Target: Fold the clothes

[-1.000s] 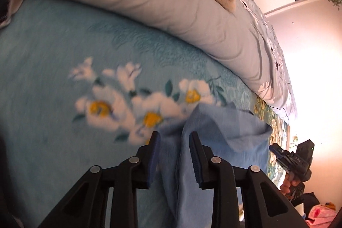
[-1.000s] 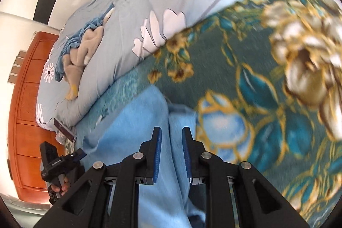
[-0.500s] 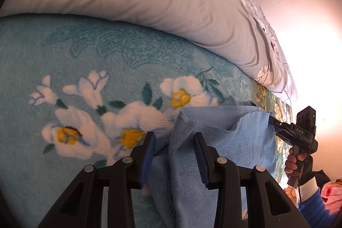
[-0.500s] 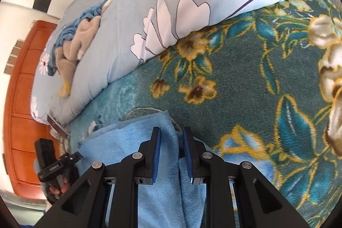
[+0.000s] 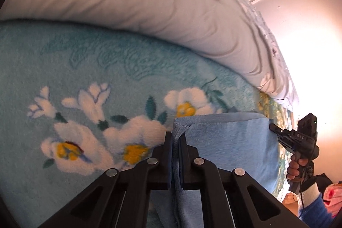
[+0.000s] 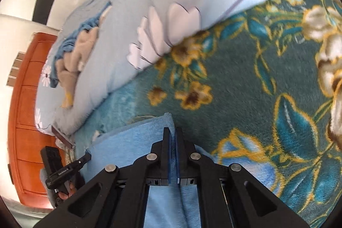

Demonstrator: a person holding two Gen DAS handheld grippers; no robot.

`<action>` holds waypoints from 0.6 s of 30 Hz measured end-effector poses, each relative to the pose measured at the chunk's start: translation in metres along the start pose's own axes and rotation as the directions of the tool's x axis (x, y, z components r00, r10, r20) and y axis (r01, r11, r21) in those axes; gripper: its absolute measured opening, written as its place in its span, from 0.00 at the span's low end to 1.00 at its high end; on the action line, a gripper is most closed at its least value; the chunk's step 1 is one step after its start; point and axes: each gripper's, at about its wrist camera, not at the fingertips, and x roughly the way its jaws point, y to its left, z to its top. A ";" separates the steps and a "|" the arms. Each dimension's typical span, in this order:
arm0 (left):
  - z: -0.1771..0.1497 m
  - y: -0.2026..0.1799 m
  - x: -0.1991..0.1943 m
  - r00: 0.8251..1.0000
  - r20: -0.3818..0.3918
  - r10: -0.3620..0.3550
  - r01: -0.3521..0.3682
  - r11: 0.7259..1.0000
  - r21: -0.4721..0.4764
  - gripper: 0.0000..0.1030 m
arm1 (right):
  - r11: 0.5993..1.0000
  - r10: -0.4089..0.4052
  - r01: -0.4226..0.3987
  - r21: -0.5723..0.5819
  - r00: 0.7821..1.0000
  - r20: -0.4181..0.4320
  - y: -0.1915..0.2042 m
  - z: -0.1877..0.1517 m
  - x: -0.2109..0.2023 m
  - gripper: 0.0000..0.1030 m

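Pinching the two far corners of a light blue cloth that lies on a flowered blanket beside a pale duvet.

The cloth's far edge runs straight and taut from one gripper to the other, its long axis across the bed, parallel to the duvet's edge. The left gripper tilts steeply down, jaws pressed together on a bunched corner; the right gripper tilts down likewise, jaws clamped on the opposite corner over the darker gold-flowered part of the blanket. A hand grips the right tool's handle. Both pairs of jaws have just been closing: half a second ago they stood apart around loose, rumpled folds, and the edge sagged.
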 end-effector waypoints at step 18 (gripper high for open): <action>-0.070 -0.048 -0.068 0.999 0.021 -0.033 0.033 0.999 0.027 0.11 | 0.996 -0.080 0.081 -0.022 0.995 0.052 -0.006 -0.072 -0.072 0.22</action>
